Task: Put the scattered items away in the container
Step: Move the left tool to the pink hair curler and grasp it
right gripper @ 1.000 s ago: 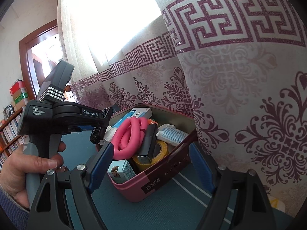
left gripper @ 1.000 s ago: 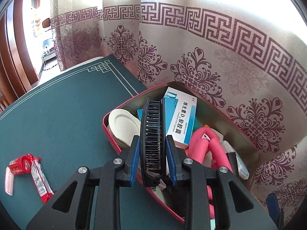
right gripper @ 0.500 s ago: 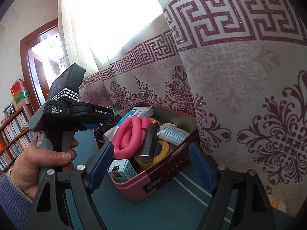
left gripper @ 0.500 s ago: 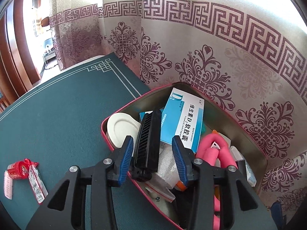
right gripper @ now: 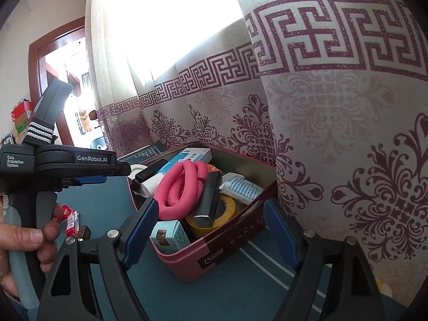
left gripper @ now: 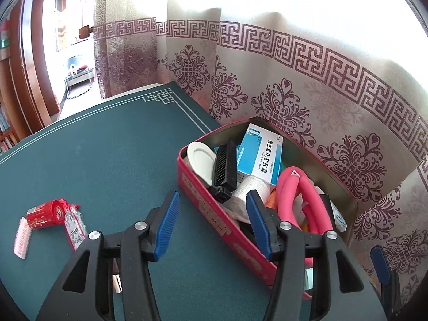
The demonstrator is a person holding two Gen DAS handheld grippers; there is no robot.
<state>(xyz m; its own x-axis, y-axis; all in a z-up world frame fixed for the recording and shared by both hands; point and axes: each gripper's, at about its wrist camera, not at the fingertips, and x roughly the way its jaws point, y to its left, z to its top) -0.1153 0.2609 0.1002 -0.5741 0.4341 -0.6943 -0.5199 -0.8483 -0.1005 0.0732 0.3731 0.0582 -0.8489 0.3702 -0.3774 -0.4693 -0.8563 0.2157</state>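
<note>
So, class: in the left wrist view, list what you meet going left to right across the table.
Red packet → white oval dish → black comb → blue medicine box → pink foam tube.

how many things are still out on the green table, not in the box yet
2 that I can make out: a red packet with loose labels by the left edge, and a small dark item beside it. The left gripper may hide more.

I count one red tin (left gripper: pixel 214 215) holding one black comb (left gripper: pixel 224 169), one blue medicine box (left gripper: pixel 260 157) and one pink foam loop (left gripper: pixel 307 200). One red packet (left gripper: pixel 45 214) lies on the desk (left gripper: pixel 107 160).
</note>
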